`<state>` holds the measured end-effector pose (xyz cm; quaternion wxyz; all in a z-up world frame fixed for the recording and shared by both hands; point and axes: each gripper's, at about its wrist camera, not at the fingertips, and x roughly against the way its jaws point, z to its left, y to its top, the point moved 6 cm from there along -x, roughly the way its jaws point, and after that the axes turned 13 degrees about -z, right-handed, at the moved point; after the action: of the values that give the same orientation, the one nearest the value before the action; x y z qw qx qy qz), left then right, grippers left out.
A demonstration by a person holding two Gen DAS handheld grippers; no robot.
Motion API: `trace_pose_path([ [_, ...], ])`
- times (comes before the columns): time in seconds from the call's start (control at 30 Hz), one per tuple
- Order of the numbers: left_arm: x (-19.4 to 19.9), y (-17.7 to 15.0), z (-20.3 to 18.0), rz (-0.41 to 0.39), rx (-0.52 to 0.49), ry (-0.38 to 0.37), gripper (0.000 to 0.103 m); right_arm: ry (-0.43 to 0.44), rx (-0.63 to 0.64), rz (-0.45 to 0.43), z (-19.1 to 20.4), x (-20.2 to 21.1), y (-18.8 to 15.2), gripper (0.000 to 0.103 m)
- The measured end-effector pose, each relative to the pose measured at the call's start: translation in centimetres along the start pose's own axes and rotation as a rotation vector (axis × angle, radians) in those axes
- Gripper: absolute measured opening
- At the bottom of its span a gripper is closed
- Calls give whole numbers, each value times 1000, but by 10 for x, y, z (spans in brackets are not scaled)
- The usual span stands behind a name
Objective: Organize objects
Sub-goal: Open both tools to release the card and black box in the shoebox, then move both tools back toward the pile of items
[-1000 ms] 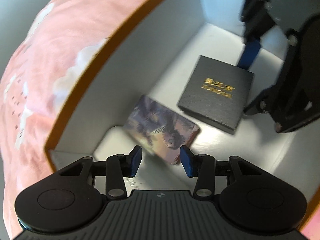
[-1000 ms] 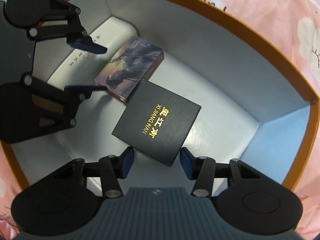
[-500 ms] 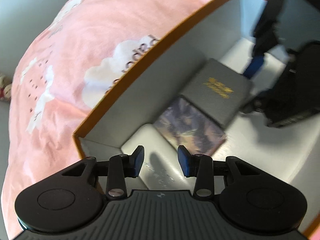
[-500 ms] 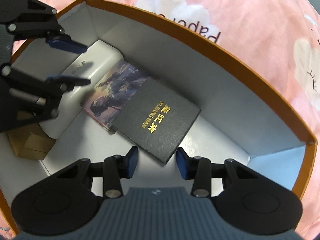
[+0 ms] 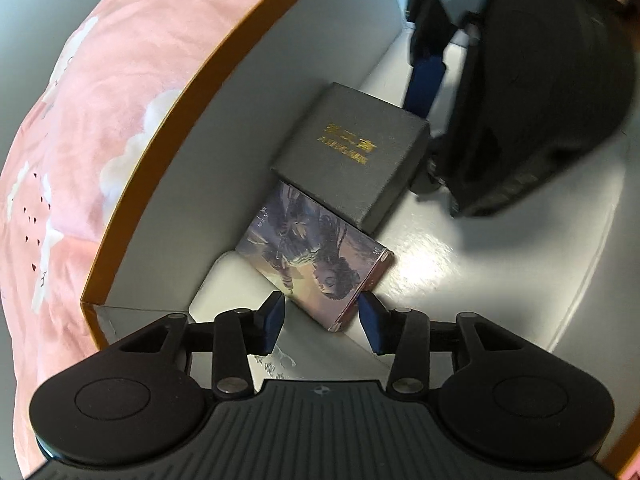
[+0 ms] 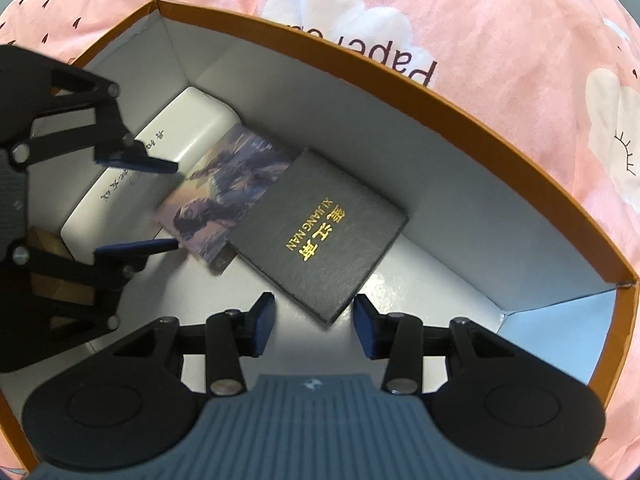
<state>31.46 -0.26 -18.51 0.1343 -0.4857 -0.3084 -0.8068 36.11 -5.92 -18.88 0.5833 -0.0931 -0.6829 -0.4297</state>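
gold lettering on the black box, a printed word on the pink cloth

the black box (image 6: 320, 232) lid reads "xi jiang nan" under gold chinese characters; the pink cloth (image 6: 460, 20) shows "paper", upside down; the white box (image 6: 176, 128) carries small dark characters, too small to read.

Black box (image 6: 320, 232) hides one end of the picture box (image 6: 224, 200) from us; the right tool (image 5: 520, 92) is blurred; a brown item (image 6: 48, 248) sits mostly hidden behind the left tool (image 6: 172, 204).

Pink cloth (image 6: 500, 32) with white cloud shapes, dark lettering — beyond fingertips, behind far box wall. Grey surface (image 5: 48, 12), possibly tabletop — far left of fingers, past cloth.
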Motion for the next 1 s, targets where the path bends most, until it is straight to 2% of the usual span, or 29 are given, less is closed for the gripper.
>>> trace_pose_path([
  [0.2, -7, 6, 9, 23, 78, -4, 58, -8, 55, -19, -1, 1, 2, 45],
  [0.43, -4, 13, 2, 38, 29, 37, 57, -20, 41, -21, -5, 4, 6, 45],
  [0.5, 5, 16, 2, 19, 29, 43, 57, -23, 29, -29, -6, 12, 7, 45],
  [0.7, 64, 37, -1, -148, 131, 111, 57, -55, -15, -138, 6, 60, 12, 45],
  [0.73, 78, 38, -2, -182, 151, 132, 57, -59, -18, -167, 10, 78, -9, 46],
  [0.8, 108, 38, -6, -251, 196, 176, 57, -73, -26, -224, 25, 105, -12, 46],
  [0.9, 148, 28, -22, -294, 297, 223, 57, -72, -60, -301, 46, 139, -32, 45],
  [0.97, 180, 25, -48, -335, 380, 208, 54, -62, -89, -337, 58, 152, -47, 45],
  [1.0, 205, 1, -51, -355, 421, 193, 54, -51, -103, -351, 67, 158, -57, 45],
])
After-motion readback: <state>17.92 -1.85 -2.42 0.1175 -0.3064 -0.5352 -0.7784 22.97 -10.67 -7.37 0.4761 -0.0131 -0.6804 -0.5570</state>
